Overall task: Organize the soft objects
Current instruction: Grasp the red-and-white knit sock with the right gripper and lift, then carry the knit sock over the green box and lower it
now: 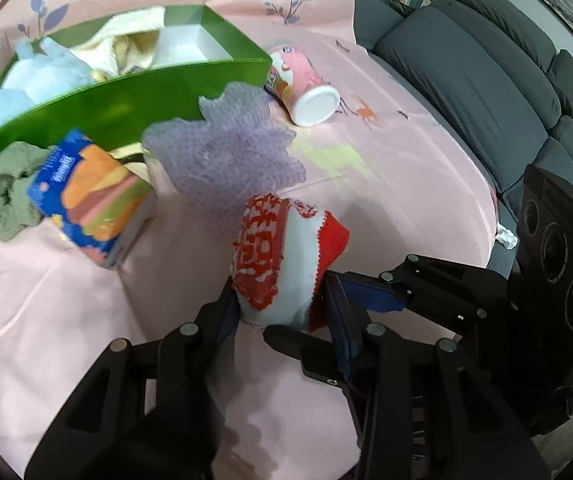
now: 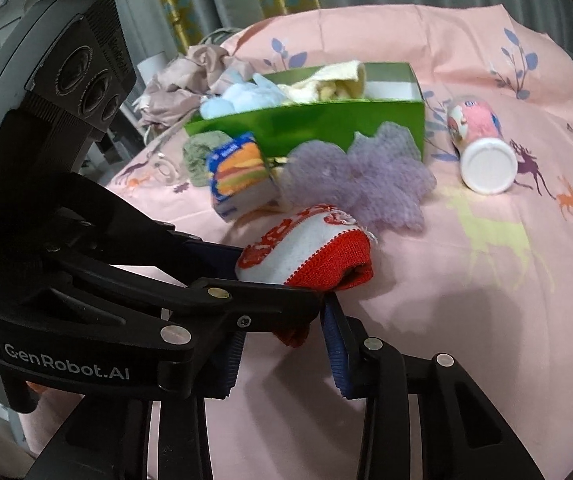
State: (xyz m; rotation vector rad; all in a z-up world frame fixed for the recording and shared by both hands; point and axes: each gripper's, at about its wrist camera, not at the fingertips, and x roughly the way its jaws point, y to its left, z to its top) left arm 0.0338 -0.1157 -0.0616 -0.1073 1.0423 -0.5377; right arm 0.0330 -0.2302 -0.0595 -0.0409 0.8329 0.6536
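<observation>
A red-and-white knitted sock (image 1: 282,256) lies bunched on the pink sheet (image 1: 386,200). My left gripper (image 1: 280,286) is shut on its white body, with a blue pad pressing on each side. From the right, my right gripper (image 2: 284,326) reaches under the left one. A fold of the sock's red cuff (image 2: 294,332) hangs between its pads with gaps on both sides, so it stands open. Behind the sock lie a purple mesh cloth (image 1: 230,148) and a green box (image 1: 126,96), which holds a blue plush (image 1: 26,80) and a cream towel (image 1: 126,40).
A burger-print carton (image 1: 90,196) and a crumpled green cloth (image 1: 2,192) sit in front of the box at left. A pink cylinder with a white end (image 1: 306,84) lies on its side to the right. A grey sofa (image 1: 466,80) borders the sheet's right edge.
</observation>
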